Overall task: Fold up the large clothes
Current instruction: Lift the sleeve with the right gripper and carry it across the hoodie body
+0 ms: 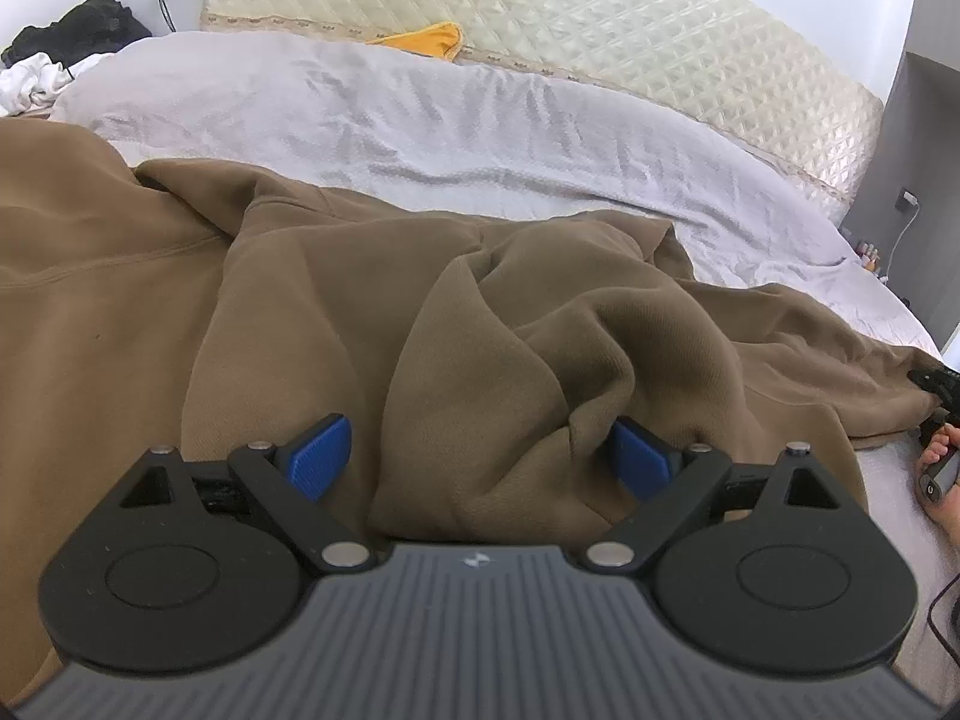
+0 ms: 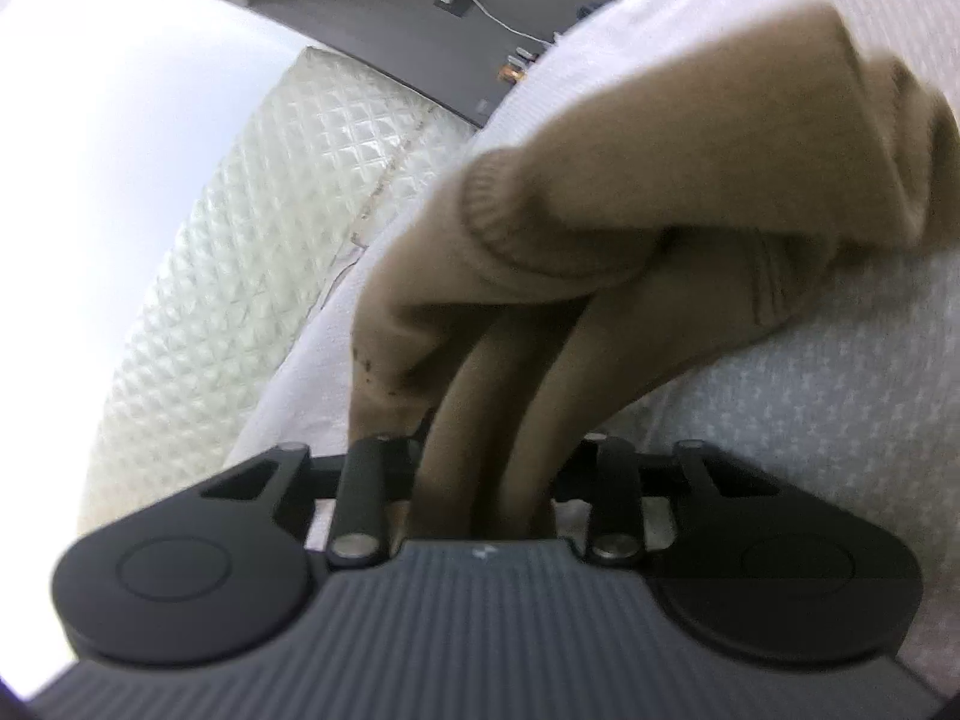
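Both claws on brown sweatshirt (image 1: 420, 324) on bed (image 1: 420, 120): left gripper (image 1: 480, 456) open around bunched fabric, right gripper (image 2: 480, 468) clamped on folds.

Ahead of my left gripper (image 1: 474, 456) a bunched ridge of the brown fleece garment (image 1: 492, 324) blocks the way. Beyond it the pale grey bedsheet (image 1: 336, 96) lies open up to the cream quilted mattress (image 1: 600, 12) leaning against the wall.

Two handheld black-and-grey grippers

The left gripper (image 1: 477, 459) has blue ribbed pads (image 1: 321, 453), black linkage arms, silver pivot pins and a ridged grey body; the right gripper (image 2: 480, 468) matches it.
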### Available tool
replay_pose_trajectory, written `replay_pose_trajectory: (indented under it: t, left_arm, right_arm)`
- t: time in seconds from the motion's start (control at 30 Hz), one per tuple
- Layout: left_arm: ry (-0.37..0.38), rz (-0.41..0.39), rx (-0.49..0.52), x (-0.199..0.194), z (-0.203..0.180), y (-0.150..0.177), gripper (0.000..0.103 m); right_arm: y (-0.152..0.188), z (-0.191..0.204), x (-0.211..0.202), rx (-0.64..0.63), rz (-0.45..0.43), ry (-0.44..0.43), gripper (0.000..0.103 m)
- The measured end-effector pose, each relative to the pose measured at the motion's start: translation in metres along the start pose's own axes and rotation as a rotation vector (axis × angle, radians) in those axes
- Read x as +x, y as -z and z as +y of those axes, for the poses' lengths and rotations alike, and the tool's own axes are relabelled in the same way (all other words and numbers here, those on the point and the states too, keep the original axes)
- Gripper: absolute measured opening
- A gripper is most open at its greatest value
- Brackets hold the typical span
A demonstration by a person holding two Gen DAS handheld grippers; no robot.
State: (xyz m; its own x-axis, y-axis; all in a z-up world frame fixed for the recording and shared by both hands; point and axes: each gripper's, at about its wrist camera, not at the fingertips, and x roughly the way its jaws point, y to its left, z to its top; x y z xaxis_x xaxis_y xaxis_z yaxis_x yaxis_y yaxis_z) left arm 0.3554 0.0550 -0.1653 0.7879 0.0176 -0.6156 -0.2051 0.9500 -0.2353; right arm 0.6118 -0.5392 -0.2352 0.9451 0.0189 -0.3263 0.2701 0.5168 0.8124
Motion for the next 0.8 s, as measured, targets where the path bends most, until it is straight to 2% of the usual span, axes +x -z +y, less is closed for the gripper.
replay_pose_trajectory:
  t: [0.2, 0.3, 0.4, 0.5, 0.63, 0.7, 0.8]
  left_arm:
    - [-0.005, 0.049, -0.012, 0.000, -0.001, -0.011, 0.095]
    - [-0.011, 0.047, -0.002, -0.006, -0.003, -0.018, 0.094]
    - [-0.005, 0.070, 0.065, -0.018, -0.009, -0.022, 0.094]
    - [-0.025, 0.019, 0.115, -0.047, -0.014, -0.020, 0.094]
    - [0.012, -0.009, 0.067, -0.085, -0.006, -0.024, 0.094]
    - [0.007, -0.044, 0.042, -0.105, 0.001, -0.030, 0.094]
    - [0.014, -0.093, 0.010, -0.133, 0.016, -0.036, 0.094]
  right_arm:
    - [-0.013, 0.047, -0.029, -0.103, -0.044, -0.021, 0.029]
    - [-0.018, 0.104, -0.046, -0.263, -0.065, -0.062, 0.028]
    - [-0.014, 0.160, -0.072, -0.337, -0.072, -0.141, 0.027]
    - [-0.006, 0.202, -0.116, -0.410, -0.078, -0.216, 0.027]
    - [0.028, 0.265, -0.158, -0.505, -0.057, -0.287, 0.025]
    - [0.050, 0.295, -0.178, -0.539, -0.040, -0.332, 0.024]
    - [0.092, 0.340, -0.210, -0.685, -0.042, -0.381, 0.024]
